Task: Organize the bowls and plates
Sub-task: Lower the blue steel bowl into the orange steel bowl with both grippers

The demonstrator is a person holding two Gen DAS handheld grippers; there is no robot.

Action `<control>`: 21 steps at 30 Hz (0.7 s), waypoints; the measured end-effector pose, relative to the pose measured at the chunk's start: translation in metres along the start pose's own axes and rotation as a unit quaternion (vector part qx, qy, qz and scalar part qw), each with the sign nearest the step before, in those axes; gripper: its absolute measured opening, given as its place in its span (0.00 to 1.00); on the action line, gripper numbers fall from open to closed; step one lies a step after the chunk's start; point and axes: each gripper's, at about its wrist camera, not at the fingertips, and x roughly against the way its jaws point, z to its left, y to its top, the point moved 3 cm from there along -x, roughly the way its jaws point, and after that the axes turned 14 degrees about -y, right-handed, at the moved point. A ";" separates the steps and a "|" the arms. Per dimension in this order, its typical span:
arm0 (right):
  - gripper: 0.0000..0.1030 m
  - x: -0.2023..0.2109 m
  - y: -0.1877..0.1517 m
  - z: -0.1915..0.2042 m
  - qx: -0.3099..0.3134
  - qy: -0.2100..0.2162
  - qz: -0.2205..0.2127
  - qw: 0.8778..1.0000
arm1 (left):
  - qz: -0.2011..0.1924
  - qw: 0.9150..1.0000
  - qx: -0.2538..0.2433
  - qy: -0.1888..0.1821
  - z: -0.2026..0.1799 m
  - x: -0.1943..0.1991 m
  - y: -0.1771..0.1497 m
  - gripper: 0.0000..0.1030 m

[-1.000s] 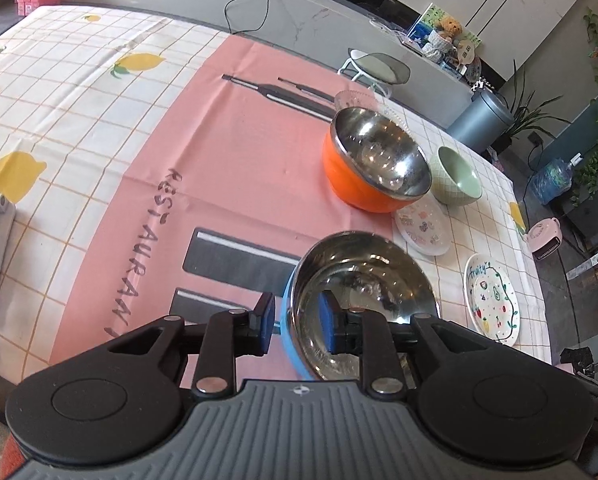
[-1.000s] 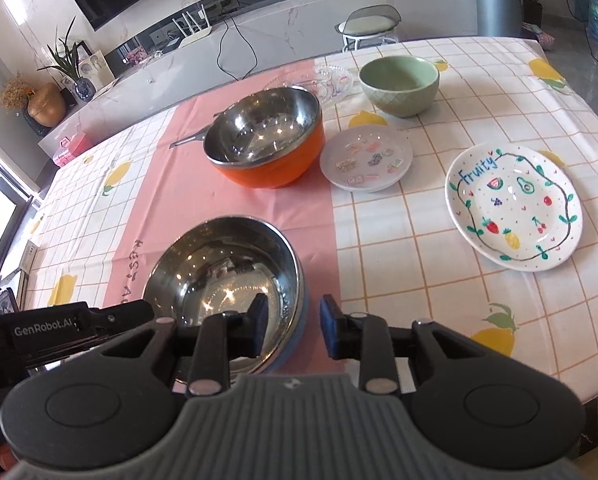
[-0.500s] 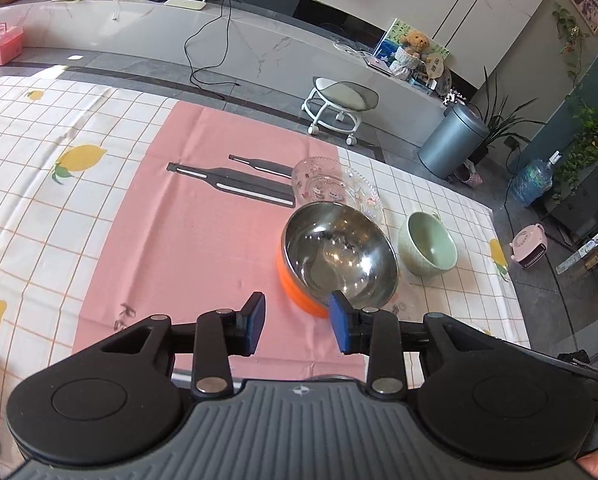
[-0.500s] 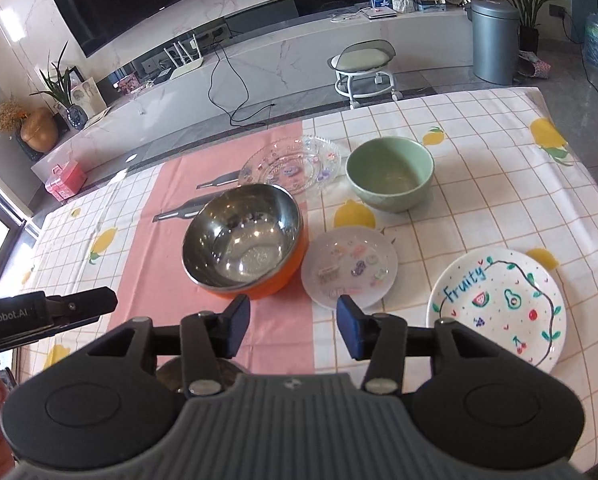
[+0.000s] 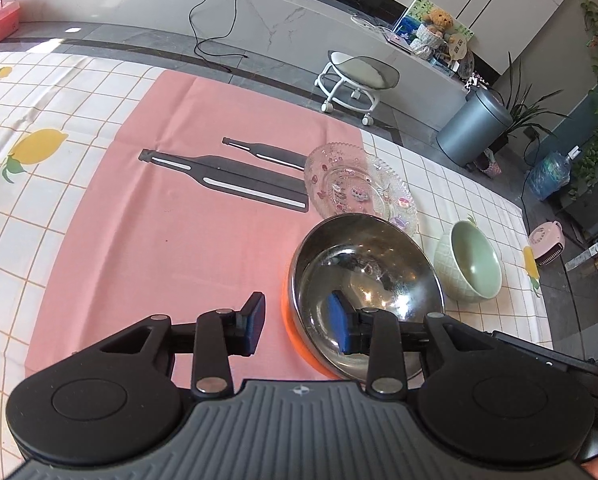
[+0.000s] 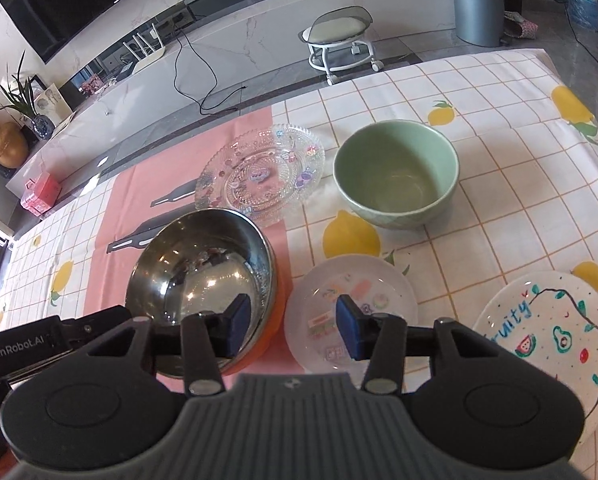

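Note:
An orange bowl [image 5: 367,264] with a steel inside stands on the pink cloth. My left gripper [image 5: 297,322] is open and straddles its left rim, with the right pad inside the bowl and the left pad outside. My right gripper [image 6: 293,331] is open across the right rim of the orange bowl [image 6: 195,264]. Its left pad is over the steel inside and its right pad over a small white plate [image 6: 363,296]. Neither pair of pads presses on the rim. Behind stand a green bowl [image 6: 395,172] and a clear glass plate [image 6: 259,172].
A white plate with painted fruit [image 6: 547,328] lies at the right, near the table's edge. Dark bottle shapes [image 5: 235,176] are printed on the pink cloth. Past the table's far edge stand a wheeled stool [image 5: 357,76] and a grey bin [image 5: 475,128].
Both grippers let go of the blue-sided steel bowl, opened wider and moved forward to the orange bowl. The blue-sided bowl has dropped out of view.

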 end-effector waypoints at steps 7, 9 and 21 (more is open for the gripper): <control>0.41 -0.017 0.000 0.002 -0.006 0.004 0.009 1.000 | 0.003 1.000 0.009 0.006 0.006 -0.013 0.000 0.38; 0.38 -0.019 0.000 0.002 -0.008 0.010 0.010 1.000 | 0.003 1.000 0.009 0.007 0.007 -0.015 -0.001 0.35; 0.12 -0.019 0.000 0.008 -0.013 0.033 0.006 0.999 | 0.000 1.000 0.001 0.011 0.003 -0.014 -0.001 0.10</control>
